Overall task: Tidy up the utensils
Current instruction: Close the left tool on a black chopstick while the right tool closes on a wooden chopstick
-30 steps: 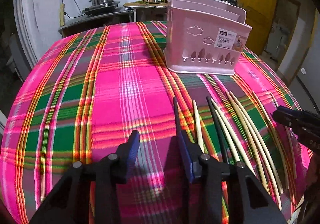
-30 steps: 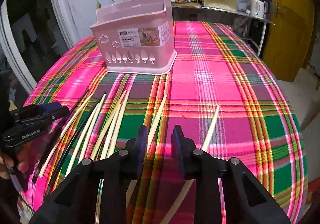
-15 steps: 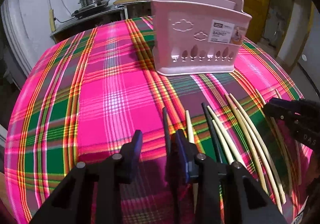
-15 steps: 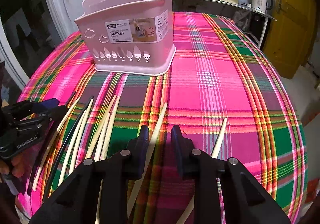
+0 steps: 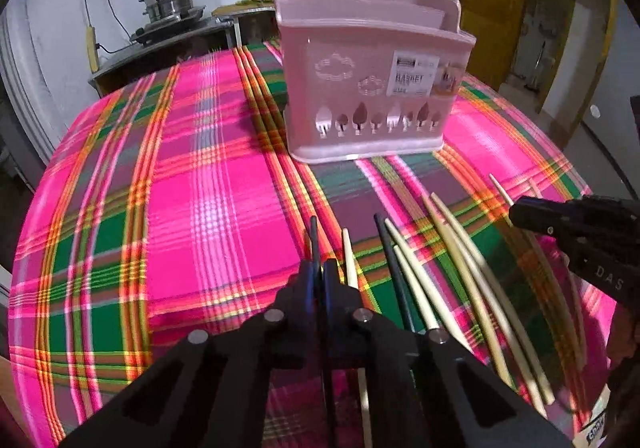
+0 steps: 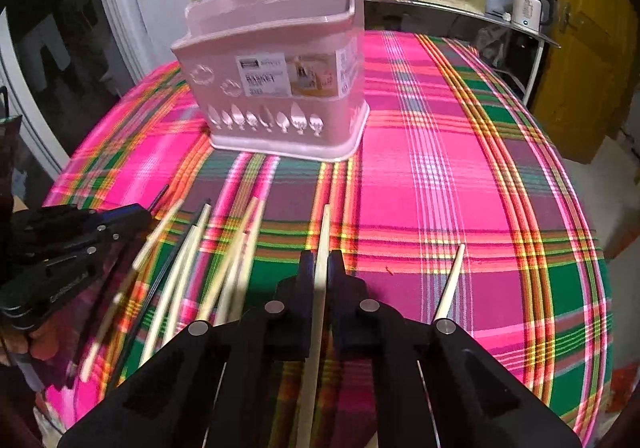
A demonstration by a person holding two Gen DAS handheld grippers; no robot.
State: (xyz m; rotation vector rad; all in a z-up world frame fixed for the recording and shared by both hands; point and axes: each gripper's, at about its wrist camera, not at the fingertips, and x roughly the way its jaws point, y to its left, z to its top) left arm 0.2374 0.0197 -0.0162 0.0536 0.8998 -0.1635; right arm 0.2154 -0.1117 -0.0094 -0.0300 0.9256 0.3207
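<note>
Wooden, thin and light, the pale chopstick [image 6: 323, 248] in the closed right gripper [image 6: 322, 268] and the dark chopstick [image 5: 314, 244] in the closed left gripper [image 5: 319, 276], near the pink basket [image 6: 276, 88], look stiff but slippery, so both probably need a hold near the middle.

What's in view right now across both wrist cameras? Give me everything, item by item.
basket: one, pale pink, upright on the cloth beyond the chopsticks, no utensils visible inside.
pale chopsticks: several, cream; exact count unclear from blur; loose on the cloth in front of the basket.
dark chopsticks: at least two, black, among the pale ones.
tablecloth: one, pink, green and orange plaid, covering the table.
steamer pot: one, metal, on the back counter.
kettle: one, white, on the side shelf.
left gripper: black, shut on a dark chopstick.
right gripper: black, shut on a pale chopstick.
</note>
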